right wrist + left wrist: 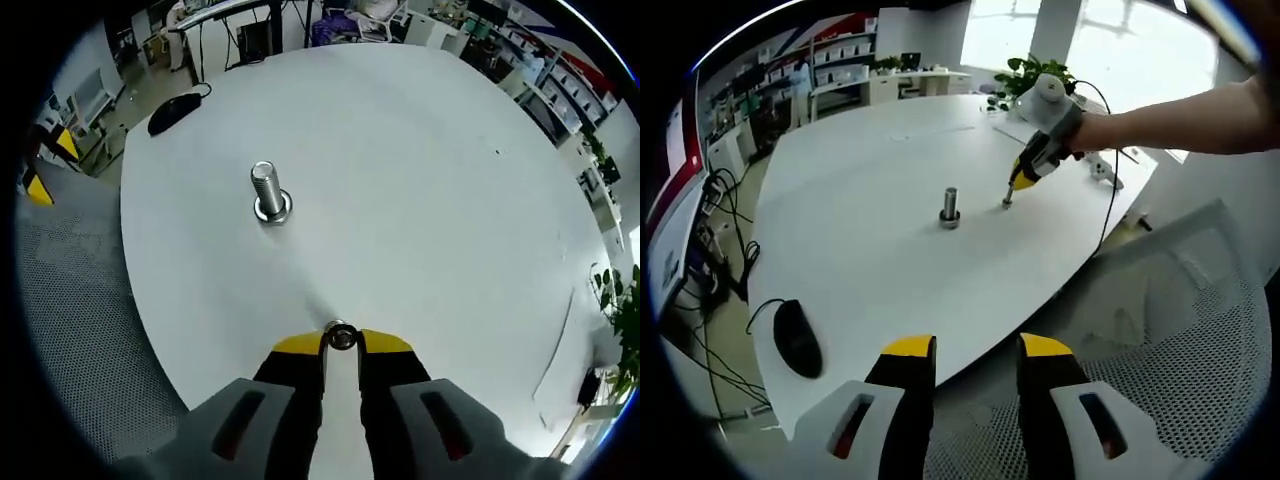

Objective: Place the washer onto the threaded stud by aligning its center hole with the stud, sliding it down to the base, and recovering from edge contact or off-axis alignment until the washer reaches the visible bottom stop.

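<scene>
A metal threaded stud stands upright on a round base on the white table. In the left gripper view my right gripper, held by a hand from the right, touches down on the table a little to the right of the stud. In the right gripper view its yellow tips are shut on a small metal washer at the table surface, nearer than the stud. My left gripper hangs open over the table's near edge, with nothing between its jaws.
A black computer mouse lies at the table's edge. A white mesh chair stands by the near edge. Potted plants, shelves and desks fill the room behind. Cables hang at the left.
</scene>
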`<act>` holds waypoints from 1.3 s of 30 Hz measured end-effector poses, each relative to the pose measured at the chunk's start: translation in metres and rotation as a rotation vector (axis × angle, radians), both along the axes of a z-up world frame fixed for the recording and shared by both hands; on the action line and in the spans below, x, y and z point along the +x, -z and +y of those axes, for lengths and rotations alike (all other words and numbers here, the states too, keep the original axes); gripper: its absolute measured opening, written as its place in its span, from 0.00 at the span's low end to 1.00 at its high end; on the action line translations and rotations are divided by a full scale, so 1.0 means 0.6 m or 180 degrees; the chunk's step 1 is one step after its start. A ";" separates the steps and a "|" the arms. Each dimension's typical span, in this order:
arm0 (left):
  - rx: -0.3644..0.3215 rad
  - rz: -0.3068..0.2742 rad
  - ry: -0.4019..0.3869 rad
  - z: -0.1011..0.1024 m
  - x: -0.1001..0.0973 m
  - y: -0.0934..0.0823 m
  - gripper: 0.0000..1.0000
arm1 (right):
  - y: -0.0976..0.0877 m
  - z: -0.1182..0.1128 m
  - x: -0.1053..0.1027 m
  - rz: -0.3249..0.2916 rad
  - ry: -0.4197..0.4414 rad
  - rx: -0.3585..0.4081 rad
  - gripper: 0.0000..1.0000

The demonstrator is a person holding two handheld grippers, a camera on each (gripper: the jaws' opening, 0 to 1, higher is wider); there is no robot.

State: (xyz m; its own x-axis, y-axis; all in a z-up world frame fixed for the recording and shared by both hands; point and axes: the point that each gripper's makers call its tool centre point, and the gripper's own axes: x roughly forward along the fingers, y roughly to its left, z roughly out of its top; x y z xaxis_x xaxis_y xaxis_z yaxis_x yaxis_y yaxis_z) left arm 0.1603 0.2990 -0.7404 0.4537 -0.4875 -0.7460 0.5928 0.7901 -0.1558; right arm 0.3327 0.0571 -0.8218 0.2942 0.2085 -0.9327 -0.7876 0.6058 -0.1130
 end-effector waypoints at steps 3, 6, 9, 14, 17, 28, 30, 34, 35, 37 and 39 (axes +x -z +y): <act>0.0004 0.0000 0.0002 0.000 0.000 0.000 0.30 | 0.009 -0.001 0.000 0.0035 -0.0001 -0.0027 0.14; 0.0006 0.0003 0.0003 0.000 -0.001 0.001 0.30 | 0.017 -0.002 0.001 0.0060 0.0001 -0.0033 0.14; 0.0008 0.0005 0.0000 0.000 -0.001 0.001 0.30 | 0.026 -0.002 0.000 0.0101 0.0007 -0.0057 0.14; 0.0013 0.0008 0.0001 0.000 -0.001 0.001 0.30 | 0.037 -0.001 0.002 0.0146 0.0043 -0.0053 0.14; 0.0015 -0.0004 -0.0003 0.000 0.000 0.000 0.30 | 0.041 0.001 -0.001 0.0162 0.0071 -0.0048 0.14; 0.0025 -0.0009 -0.0016 0.001 0.001 0.001 0.30 | 0.052 0.006 0.003 0.0177 0.0060 -0.0070 0.15; 0.0032 -0.0008 -0.0023 0.002 0.001 0.000 0.30 | 0.051 0.008 0.003 0.0176 0.0055 -0.0066 0.16; 0.0034 -0.0004 -0.0026 0.002 0.001 0.001 0.30 | 0.047 0.007 0.000 0.0153 0.0092 -0.0077 0.20; 0.0029 -0.0004 -0.0022 0.002 0.001 0.001 0.30 | 0.046 0.005 -0.002 0.0147 0.0109 -0.0071 0.20; 0.0033 0.0001 -0.0008 0.001 0.000 0.001 0.30 | 0.044 0.003 -0.005 0.0134 0.0112 -0.0059 0.21; 0.0038 0.0005 0.0009 0.000 -0.001 0.002 0.30 | 0.040 0.000 -0.009 0.0117 0.0106 -0.0042 0.21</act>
State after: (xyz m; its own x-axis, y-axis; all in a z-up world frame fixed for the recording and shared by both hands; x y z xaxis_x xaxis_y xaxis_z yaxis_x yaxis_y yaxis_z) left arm 0.1598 0.2990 -0.7413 0.4512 -0.4798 -0.7525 0.5949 0.7902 -0.1472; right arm 0.3271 0.0570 -0.8460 0.2662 0.1866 -0.9457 -0.7708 0.6303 -0.0926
